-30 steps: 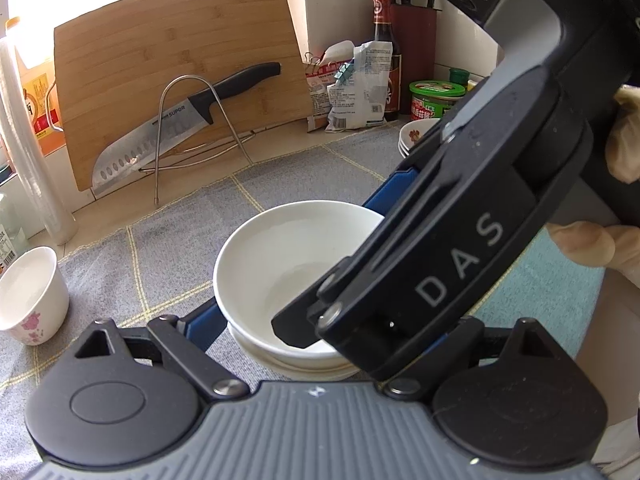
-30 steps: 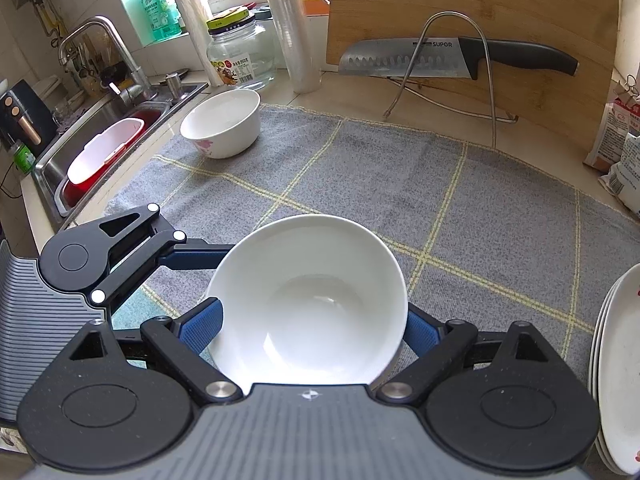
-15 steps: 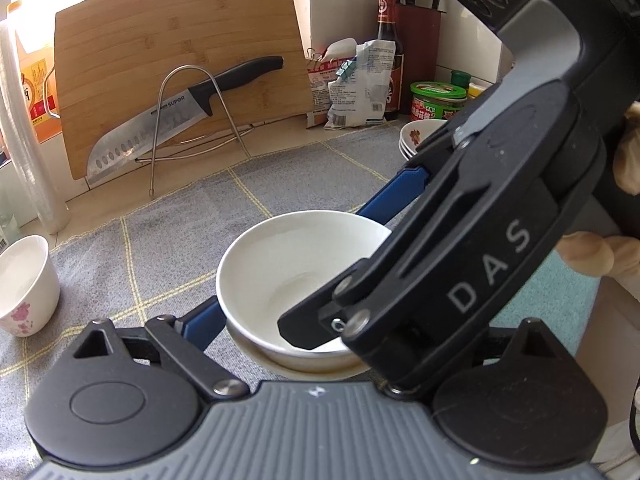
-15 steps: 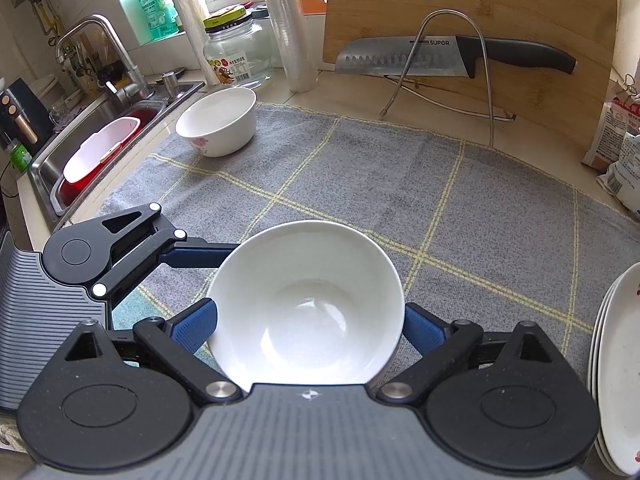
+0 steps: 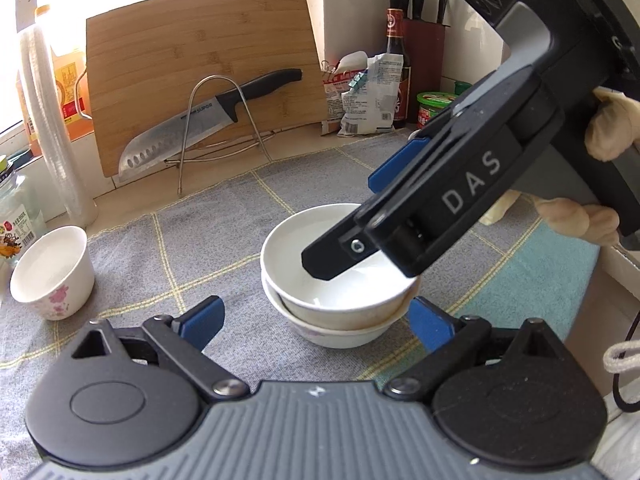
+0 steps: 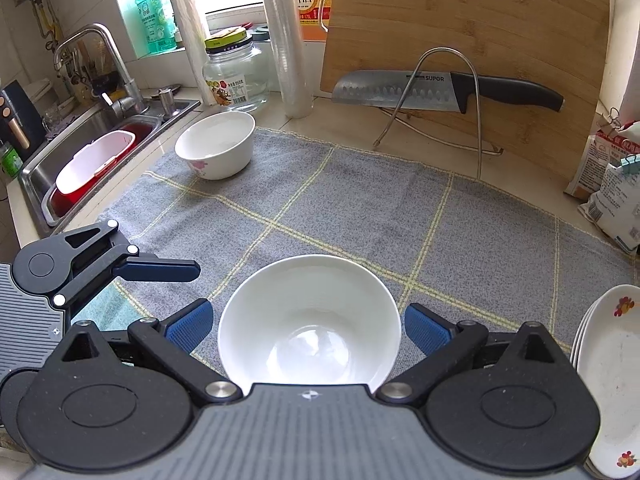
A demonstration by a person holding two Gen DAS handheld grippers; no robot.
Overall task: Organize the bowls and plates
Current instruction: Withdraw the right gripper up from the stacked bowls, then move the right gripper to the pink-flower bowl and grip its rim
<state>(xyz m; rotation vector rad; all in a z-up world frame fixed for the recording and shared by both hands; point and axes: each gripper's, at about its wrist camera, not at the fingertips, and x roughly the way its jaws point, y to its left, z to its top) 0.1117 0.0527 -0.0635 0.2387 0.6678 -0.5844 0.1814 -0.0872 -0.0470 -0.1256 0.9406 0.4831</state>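
Item inspected: a white bowl [image 5: 340, 276] nested inside a second, flowered bowl [image 5: 340, 334], the pair standing on the grey checked cloth [image 5: 224, 232] that covers the desk. In the right wrist view the nested bowl [image 6: 310, 320] sits at 6 o'clock, between that tool's blue pads [image 6: 426, 328].

Right gripper [image 6: 308, 324]: jaws spread, both pads clear of the rim on either side; nothing held. Left gripper [image 5: 316, 320]: jaws likewise spread, the stack between them at 12 o'clock, no contact visible.

Step in hand, by judgement: the release after stacking. To do it well, lift the right tool straight up and back so no pad clips the rim and tips the upper bowl. The upper bowl appears to sit slightly off level, so confirm seating before leaving.

Left wrist view only: the nesting itself, the lower bowl's outer wall, the right tool's body reaching over the rim from 2 o'clock, and a gloved hand [image 5: 608, 132] gripping it.

Right wrist view only: a stack of plates [image 6: 608, 380] at 4 o'clock, a sink [image 6: 80, 136] at 10 o'clock, and the bowl's empty interior. A further flowered bowl [image 6: 216, 144] stands at 11 o'clock, well apart.
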